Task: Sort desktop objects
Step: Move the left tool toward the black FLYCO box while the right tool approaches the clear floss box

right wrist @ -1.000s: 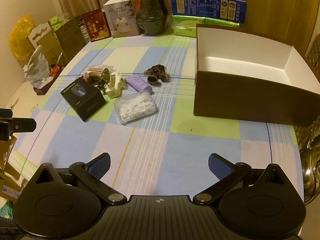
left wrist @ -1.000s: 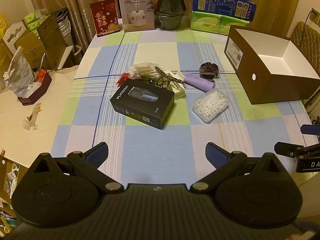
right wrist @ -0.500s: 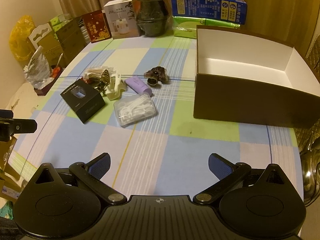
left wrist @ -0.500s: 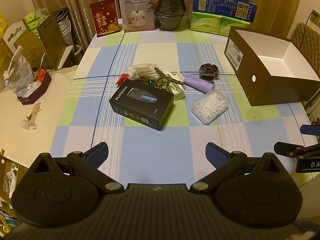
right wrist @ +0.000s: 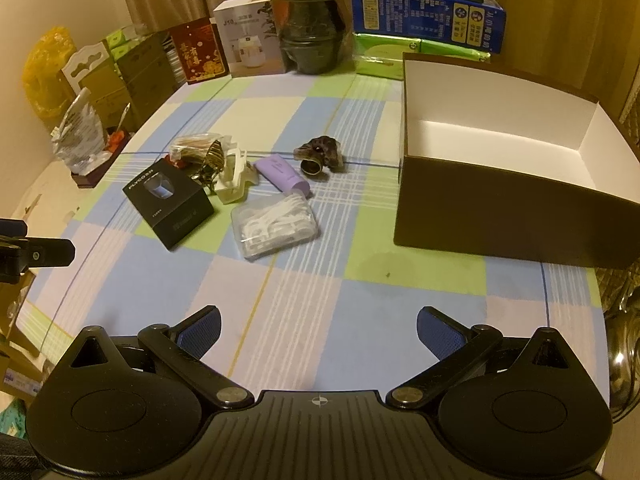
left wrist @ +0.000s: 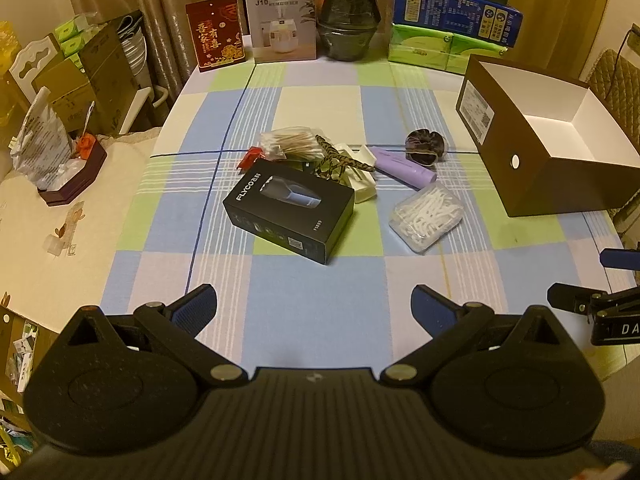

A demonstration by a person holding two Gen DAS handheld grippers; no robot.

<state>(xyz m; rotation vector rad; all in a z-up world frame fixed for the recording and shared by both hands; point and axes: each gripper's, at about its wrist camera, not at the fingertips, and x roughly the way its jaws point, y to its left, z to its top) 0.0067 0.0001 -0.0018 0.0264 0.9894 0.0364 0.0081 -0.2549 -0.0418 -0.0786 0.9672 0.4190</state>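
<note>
A black shaver box (left wrist: 289, 210) (right wrist: 170, 204) lies mid-table beside a clear box of floss picks (left wrist: 427, 221) (right wrist: 276, 225), a purple tube (left wrist: 404, 168) (right wrist: 283, 173), a dark hair scrunchie (left wrist: 425, 147) (right wrist: 320, 155), a white clip with a braided cord (left wrist: 352, 172) (right wrist: 231, 174) and a bag of cotton swabs (left wrist: 292, 145) (right wrist: 191, 145). An open brown box with a white inside (left wrist: 532, 152) (right wrist: 500, 168) stands at the right. My left gripper (left wrist: 314, 306) hovers open near the table's front edge. My right gripper (right wrist: 319, 330) is open too, in front of the brown box.
Along the far edge stand a red card (left wrist: 216, 32), a white humidifier box (left wrist: 281, 24), a dark vase (left wrist: 349, 12) and stacked blue and green packs (left wrist: 452, 28). Cartons and a bagged tray (left wrist: 52, 160) sit off the left side. A chair (left wrist: 616, 80) is at the right.
Both views have crept slightly forward; the objects sit a little lower and closer in the frames. Both grippers stay open and nothing on the table has moved.
</note>
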